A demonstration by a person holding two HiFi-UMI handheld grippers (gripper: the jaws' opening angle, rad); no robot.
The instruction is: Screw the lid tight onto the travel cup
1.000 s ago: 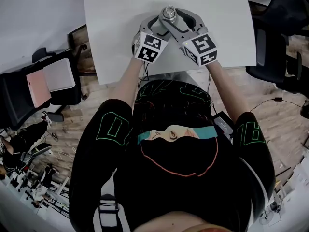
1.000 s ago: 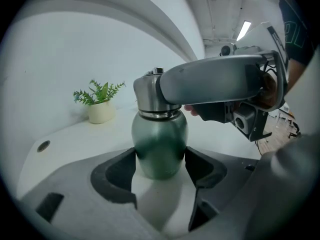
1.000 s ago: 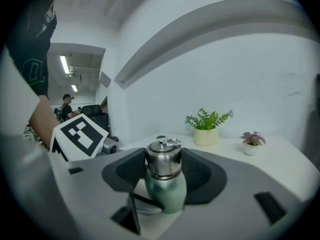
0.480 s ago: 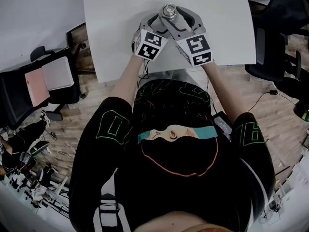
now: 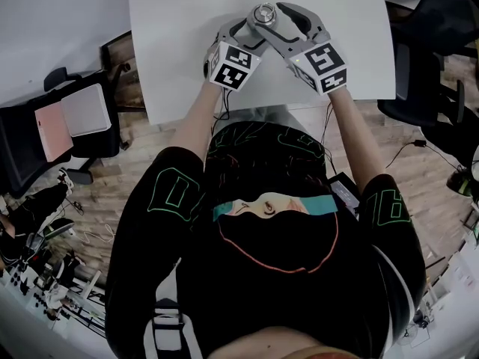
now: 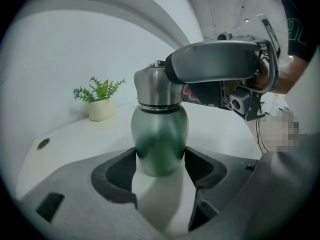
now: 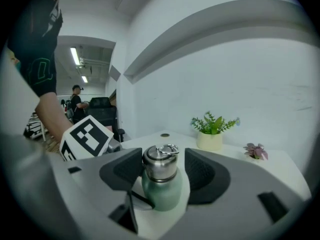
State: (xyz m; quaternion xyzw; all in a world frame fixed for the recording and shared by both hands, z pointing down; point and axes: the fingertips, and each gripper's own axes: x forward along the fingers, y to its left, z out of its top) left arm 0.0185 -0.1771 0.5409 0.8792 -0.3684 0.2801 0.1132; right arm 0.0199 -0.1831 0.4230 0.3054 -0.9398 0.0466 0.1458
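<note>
A green travel cup (image 6: 159, 139) with a steel lid (image 6: 152, 86) stands on the white table (image 5: 187, 43). My left gripper (image 6: 160, 160) is shut on the cup's lower body, with both dark pads pressed against its sides. My right gripper (image 7: 161, 166) reaches in from the right at lid height. Its jaws have just been opening. The ring-topped lid (image 7: 160, 163) stands between them, with a gap on the right side. In the head view both grippers meet at the lid (image 5: 263, 13) near the table's middle.
A small potted green plant (image 7: 212, 134) and a pink one (image 7: 256, 151) stand at the back of the table. A cable hole (image 6: 43, 144) lies in the tabletop. Dark chairs stand on the floor at left (image 5: 60, 126) and right (image 5: 434, 21).
My right gripper has rolled slightly and its jaws stand wider around the lid than before. The left gripper and the cup have kept still.
</note>
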